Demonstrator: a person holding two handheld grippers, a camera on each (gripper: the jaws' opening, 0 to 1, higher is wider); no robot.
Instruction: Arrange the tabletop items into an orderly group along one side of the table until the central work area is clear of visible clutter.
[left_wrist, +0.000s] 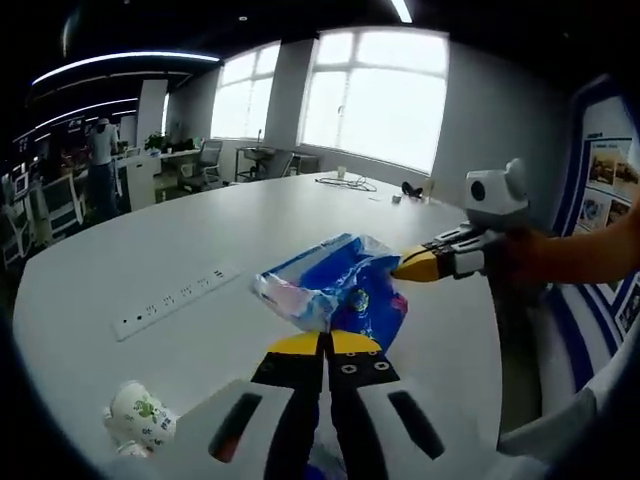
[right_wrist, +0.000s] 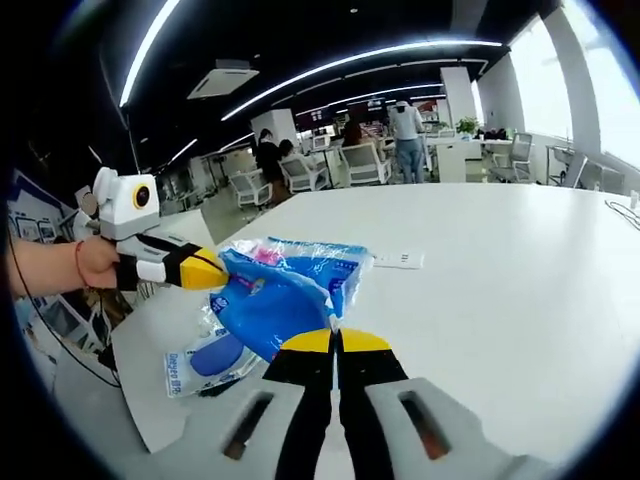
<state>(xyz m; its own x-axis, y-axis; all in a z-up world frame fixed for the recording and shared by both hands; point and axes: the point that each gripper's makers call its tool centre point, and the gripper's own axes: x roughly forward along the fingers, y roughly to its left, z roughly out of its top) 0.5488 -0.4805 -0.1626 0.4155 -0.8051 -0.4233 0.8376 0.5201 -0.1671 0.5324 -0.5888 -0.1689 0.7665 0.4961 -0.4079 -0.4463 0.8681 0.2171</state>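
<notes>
Blue plastic bag (left_wrist: 335, 290): I have it lifted off the table, stretched between my two grippers, above the table's side region near an edge; in the right gripper view it is at (right_wrist: 280, 290).
Left gripper (left_wrist: 325, 342): my jaws are pressed together on the bag's near edge; in the right gripper view this gripper (right_wrist: 205, 268) comes in from the left and pinches the bag's far corner.
Right gripper (right_wrist: 336, 340): jaws are closed on the opposite edge of the bag; in the left gripper view it (left_wrist: 415, 265) reaches in from the right with its yellow tips on the bag.
Handling: I judge the bag light, thin, crinkly and slippery; it will sag and fold. A pinch on a gathered edge or seam should hold better than one on a single slick layer.
Second packet (right_wrist: 205, 362): a flat blue-and-white pack lies on the table below the bag, close to the table's edge.
Printed paper cup (left_wrist: 140, 418): lies on its side near the table's near edge.
Power strip (left_wrist: 175, 300): flat on the table toward the middle, well apart from the bag.
Table (left_wrist: 300, 215): white, broad, with small items at its far edge by the windows, too small to name.
</notes>
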